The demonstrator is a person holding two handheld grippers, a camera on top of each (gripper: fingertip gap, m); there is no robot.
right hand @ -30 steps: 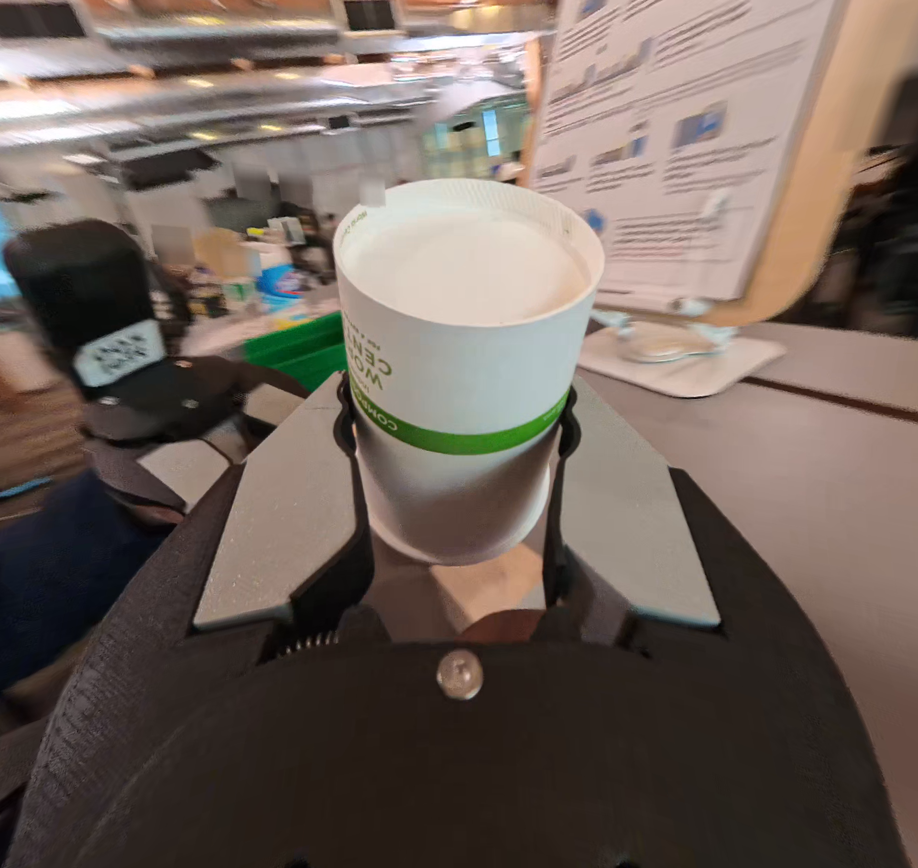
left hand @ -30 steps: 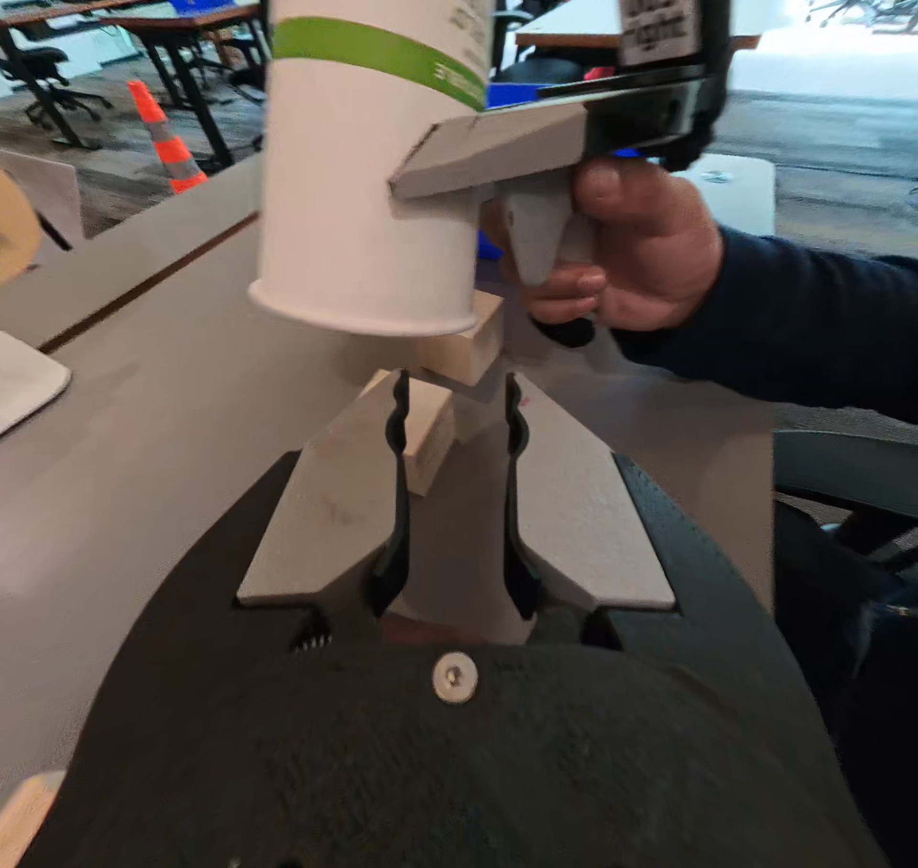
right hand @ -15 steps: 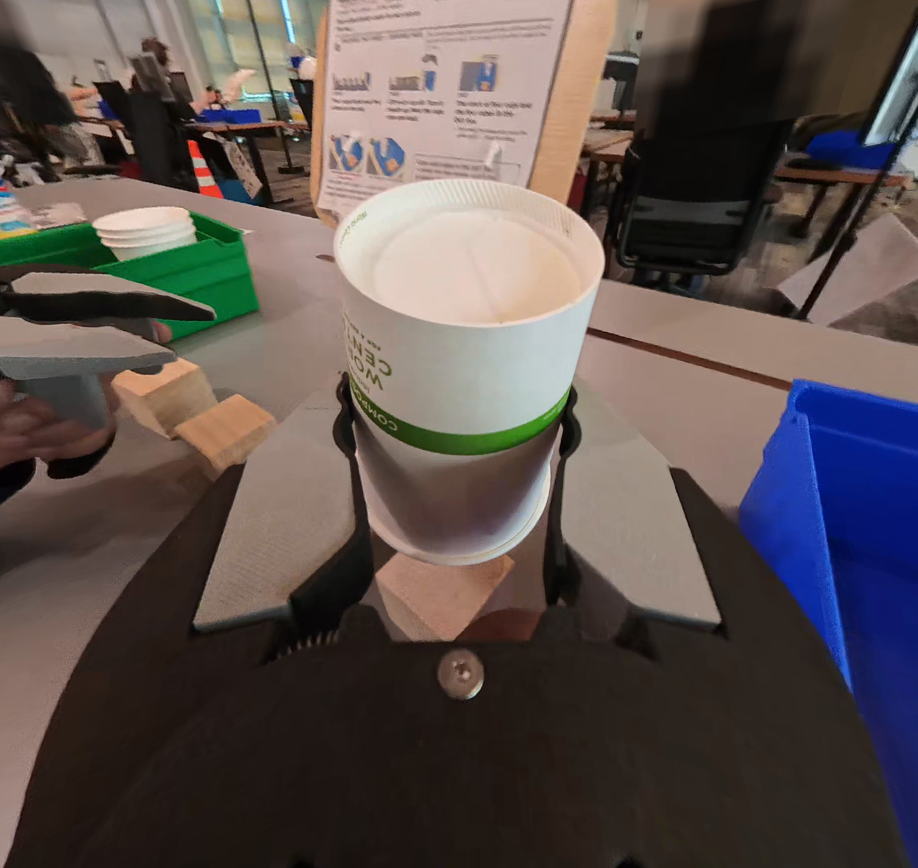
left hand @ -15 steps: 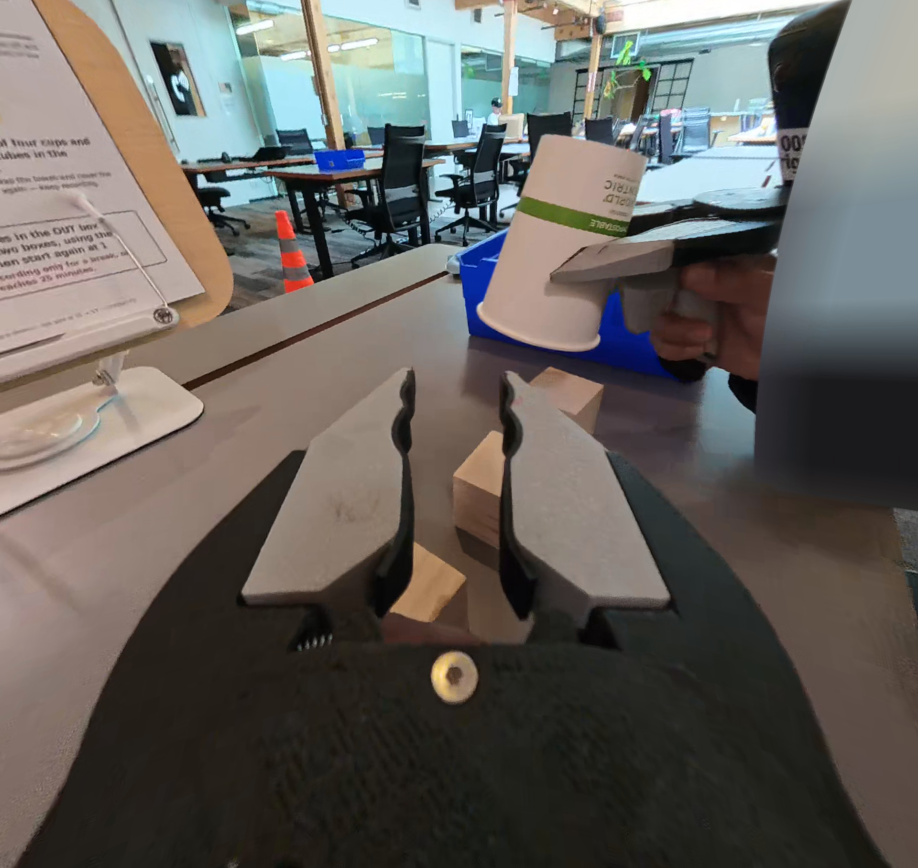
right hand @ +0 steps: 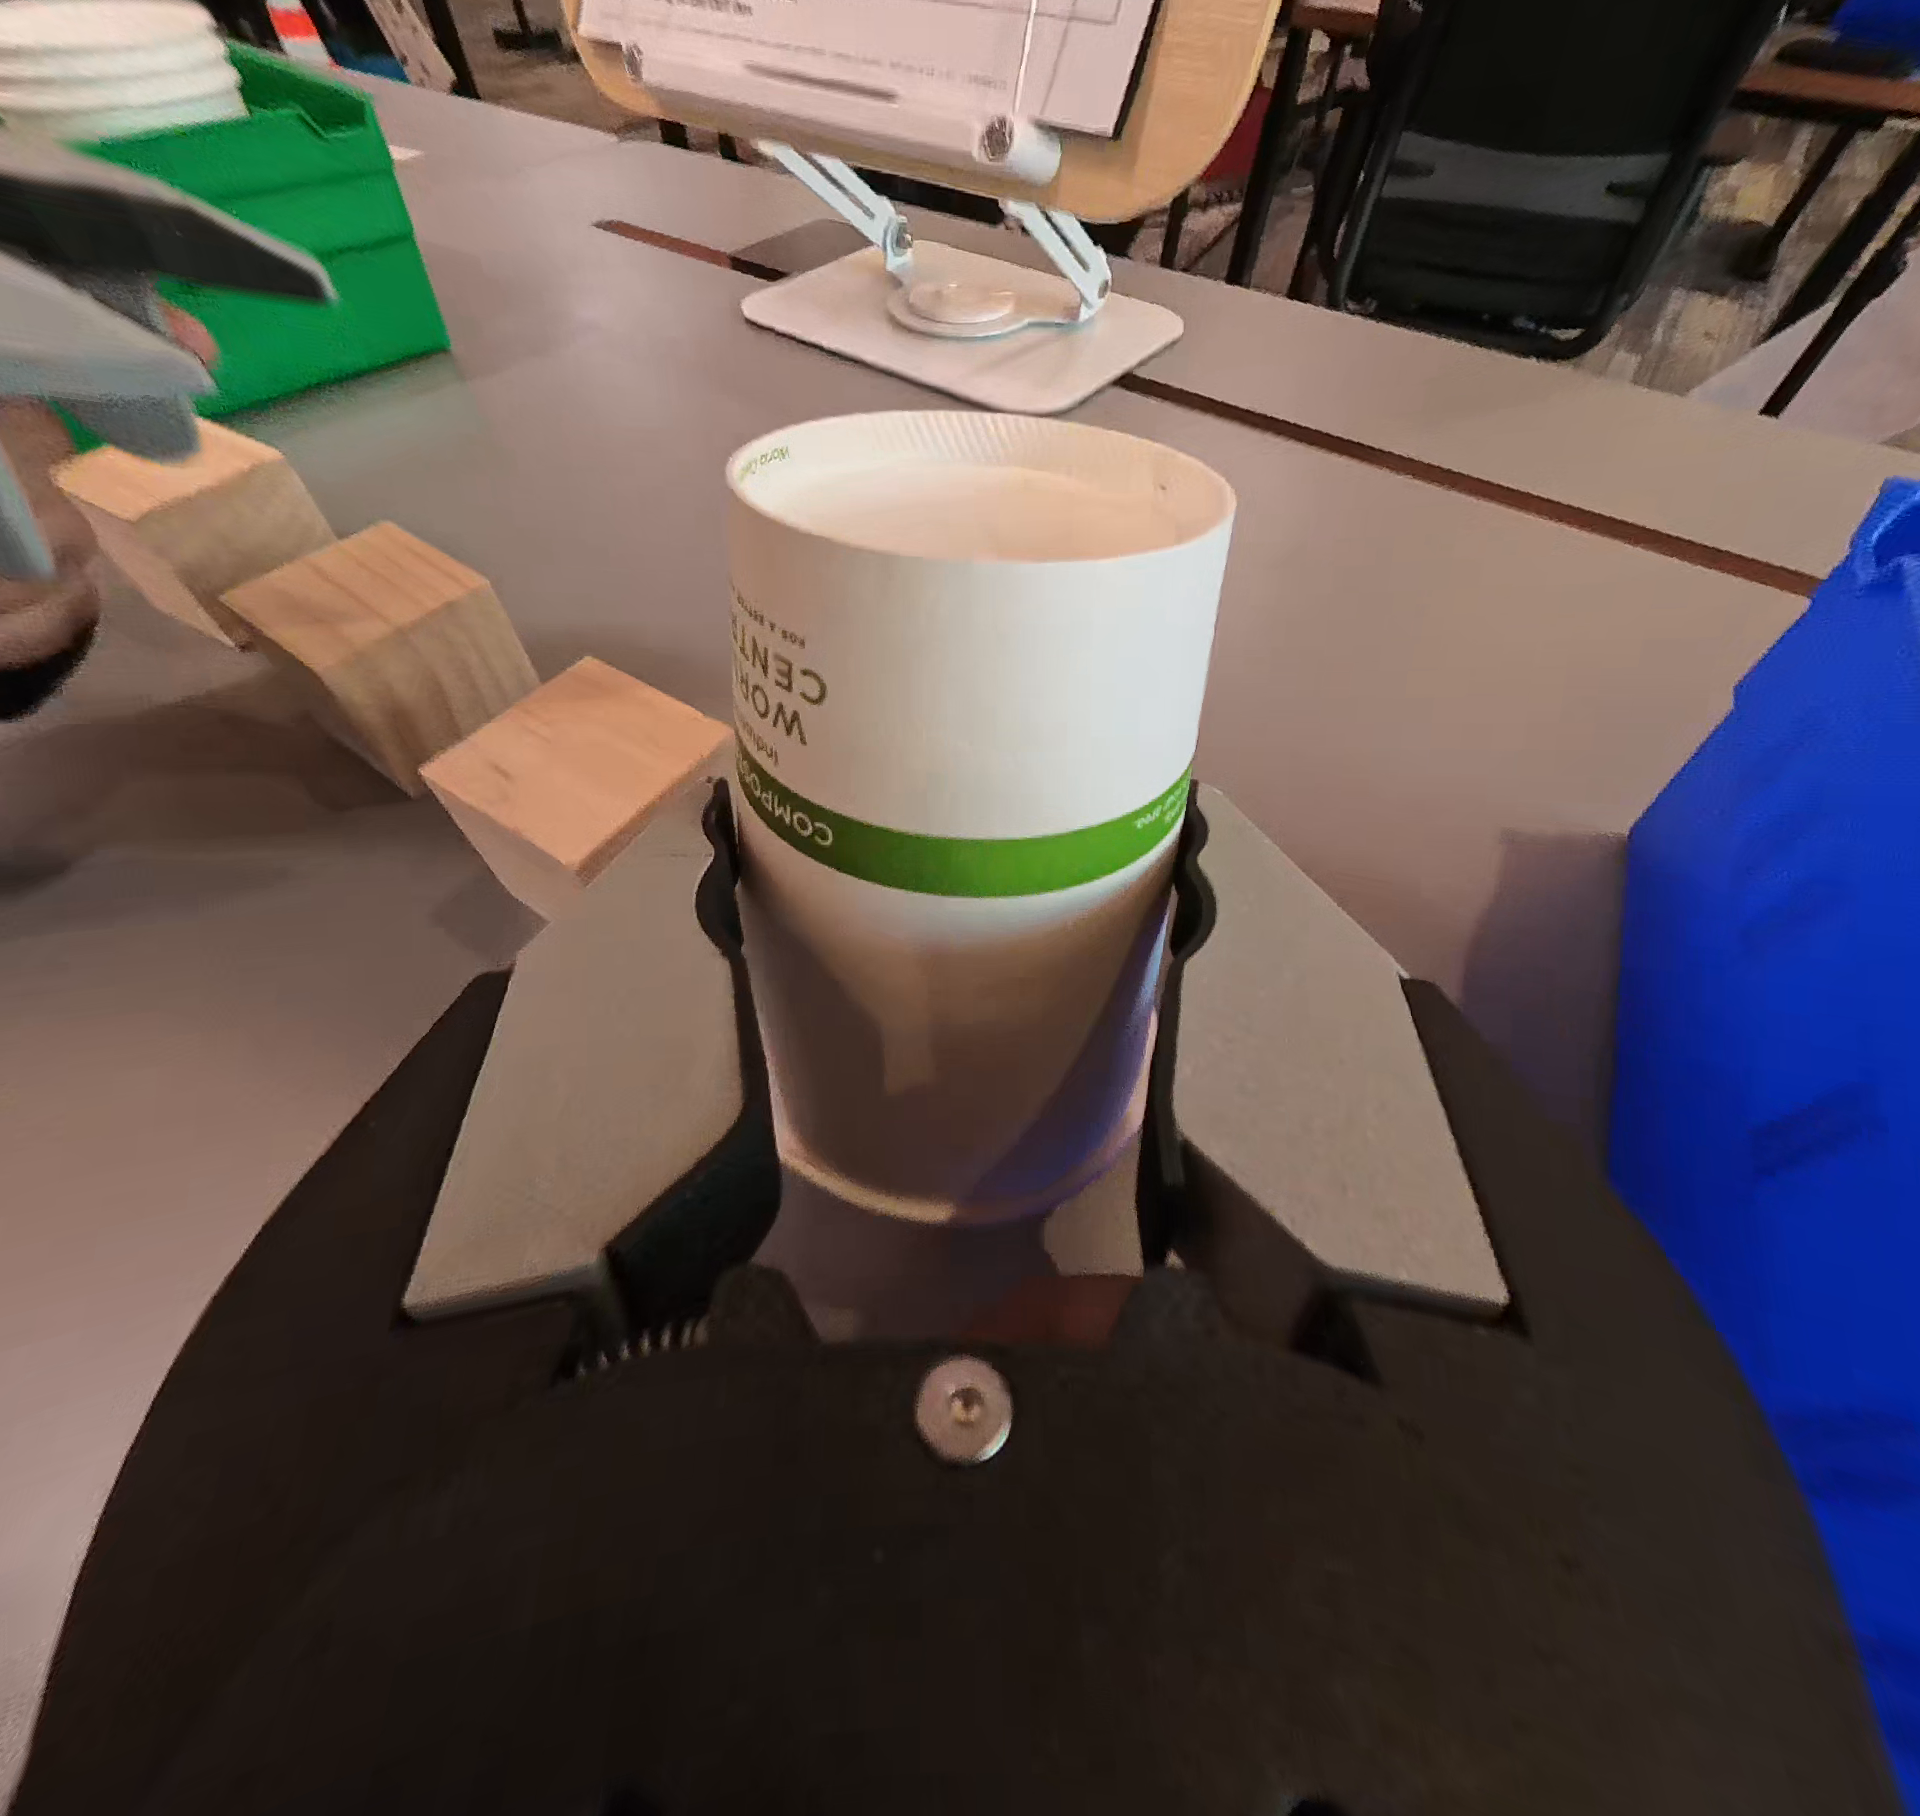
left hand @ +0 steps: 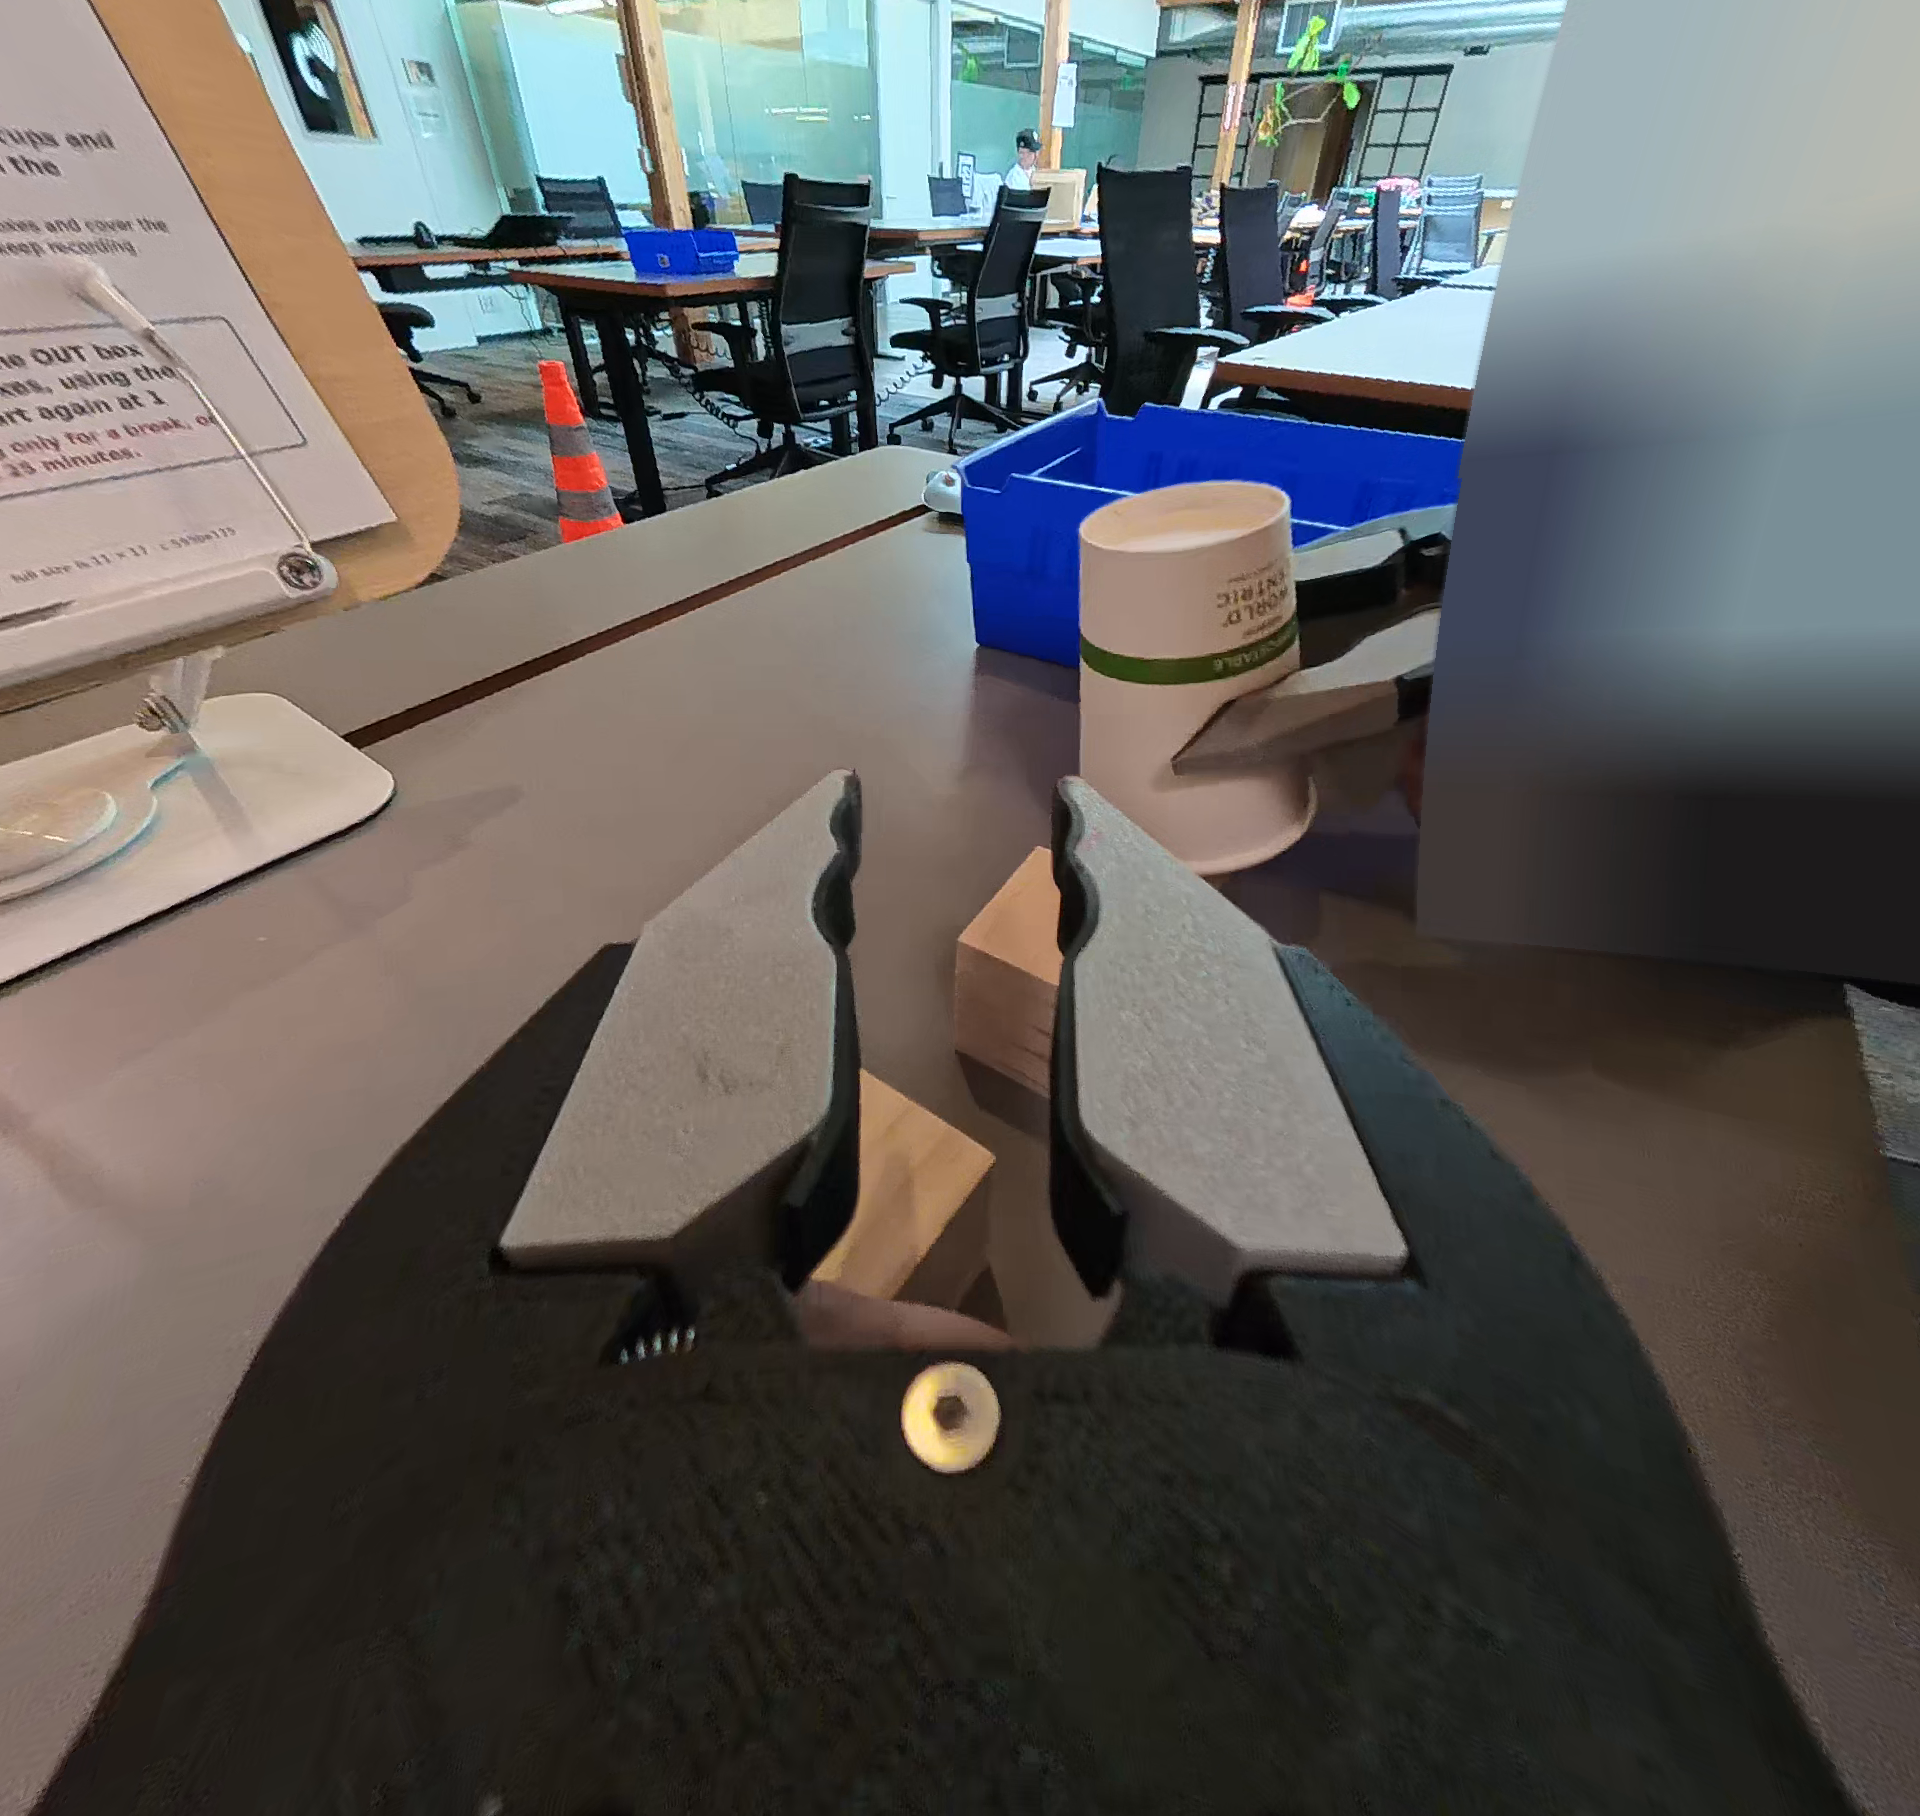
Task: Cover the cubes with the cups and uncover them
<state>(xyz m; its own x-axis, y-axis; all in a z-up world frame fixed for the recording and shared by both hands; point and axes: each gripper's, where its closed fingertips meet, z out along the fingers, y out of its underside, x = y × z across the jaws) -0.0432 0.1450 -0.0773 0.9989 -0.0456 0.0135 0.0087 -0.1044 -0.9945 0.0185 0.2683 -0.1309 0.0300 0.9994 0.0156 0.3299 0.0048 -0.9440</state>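
Note:
My right gripper (right hand: pixel 956 831) is shut on an upside-down white paper cup with a green band (right hand: pixel 977 686); both pads press on its sides. In the left wrist view the cup (left hand: pixel 1184 686) stands slightly tilted, rim down at the grey table (left hand: pixel 623 831), with the right gripper (left hand: pixel 1340 665) on it. Three wooden cubes lie in a row left of the cup (right hand: pixel 582 769), (right hand: pixel 374 634), (right hand: pixel 177 519). My left gripper (left hand: pixel 956 810) is open and empty, hovering over two of these cubes (left hand: pixel 1008 977), (left hand: pixel 894 1195). It also shows at the far left of the right wrist view (right hand: pixel 156 312).
A blue bin (left hand: pixel 1039 519) stands behind the cup, close on the right in the right wrist view (right hand: pixel 1787 935). A green bin (right hand: pixel 301 239) with stacked white cups (right hand: pixel 114 73) sits far left. A sign on a white stand (right hand: pixel 966 312) is at the back.
My right gripper brought the cup down from the air to the table; the cube seen under its rim half a second ago is now hidden. My left gripper stays open, low over the cubes.

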